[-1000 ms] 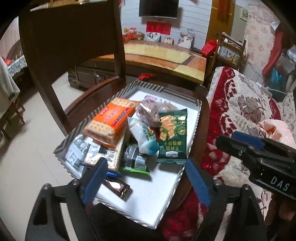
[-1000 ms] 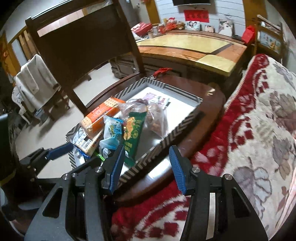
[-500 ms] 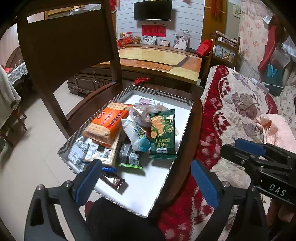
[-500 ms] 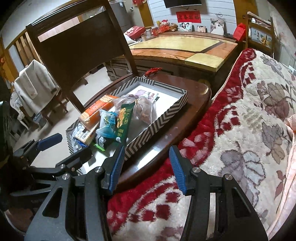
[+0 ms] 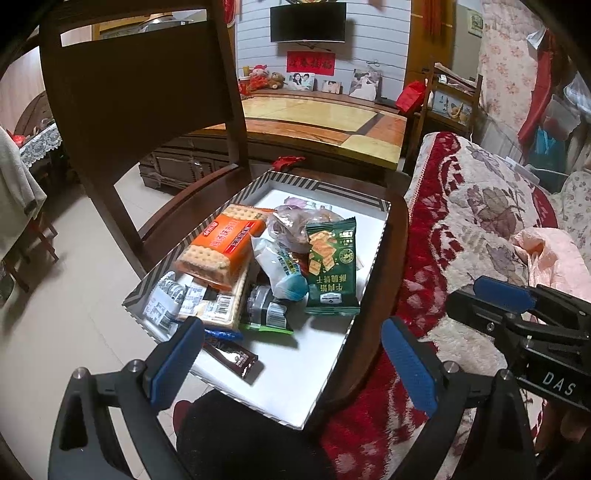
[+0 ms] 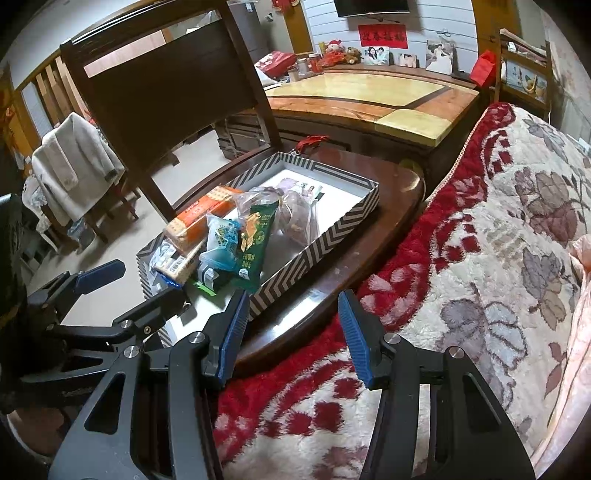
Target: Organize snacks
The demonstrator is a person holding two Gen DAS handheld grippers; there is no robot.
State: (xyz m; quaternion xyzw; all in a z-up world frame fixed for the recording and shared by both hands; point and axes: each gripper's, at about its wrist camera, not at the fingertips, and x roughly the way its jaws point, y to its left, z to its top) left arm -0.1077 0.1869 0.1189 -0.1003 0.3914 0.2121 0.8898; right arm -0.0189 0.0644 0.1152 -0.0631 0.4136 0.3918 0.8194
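The snacks (image 5: 258,266) are lying piled in a striped tray (image 5: 325,186) sitting on a round wooden desk (image 6: 369,236), between a dark chair (image 5: 147,92) and a floral blanket (image 6: 498,221). The left tool (image 5: 291,354) is hanging wide open and empty; the right tool (image 6: 291,332) is standing partly open, gripping nothing.

Dark wooden chair (image 5: 147,85), floral red blanket (image 6: 498,221), wall television (image 5: 308,22)

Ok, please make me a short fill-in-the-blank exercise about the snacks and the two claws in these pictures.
1. The snacks lie in a striped ____ on the chair.
2. The cracker pack is ____ in colour.
3. The green packet lies ____ of the cracker pack in the left view.
4. Both the left claw and right claw hold ____.

Missing words: box; orange; right; nothing
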